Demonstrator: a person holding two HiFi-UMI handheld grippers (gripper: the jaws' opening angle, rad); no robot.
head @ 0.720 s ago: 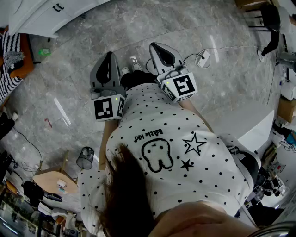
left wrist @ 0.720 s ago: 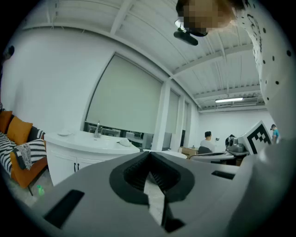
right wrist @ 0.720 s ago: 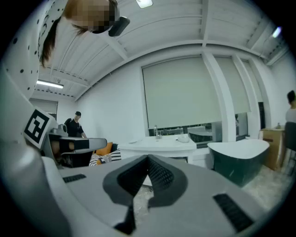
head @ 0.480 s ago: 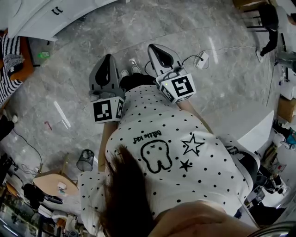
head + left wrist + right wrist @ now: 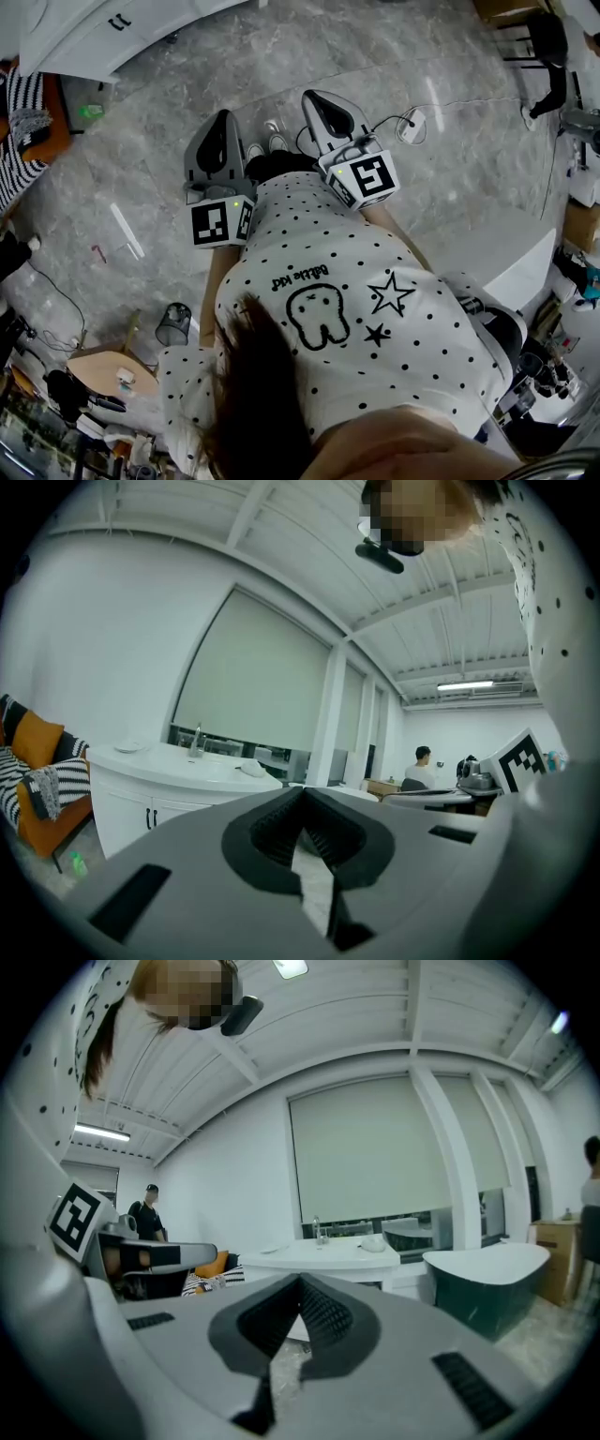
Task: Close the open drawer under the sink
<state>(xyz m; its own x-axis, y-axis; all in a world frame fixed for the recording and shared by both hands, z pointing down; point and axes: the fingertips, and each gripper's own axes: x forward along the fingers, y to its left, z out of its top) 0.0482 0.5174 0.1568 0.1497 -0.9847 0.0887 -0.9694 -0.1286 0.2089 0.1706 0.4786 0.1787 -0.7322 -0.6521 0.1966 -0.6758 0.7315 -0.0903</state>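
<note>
Standing well away from the sink (image 5: 183, 761), left gripper (image 5: 302, 794) and right gripper (image 5: 300, 1281) both clenched empty; closing the drawer looks not yet begun.

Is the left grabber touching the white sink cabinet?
Apart. In the left gripper view the left gripper, jaws together and empty, points at the sink cabinet standing well beyond it; the head view shows grey floor between them.

The white sink cabinet (image 5: 141, 785) stands against the far wall. Its curved top carries a basin and a slim faucet (image 5: 197, 741). Two short dark handles (image 5: 149, 818) sit upright, side by side, on its front. It is probably too distant to tell whether its drawer is pulled out.
</note>
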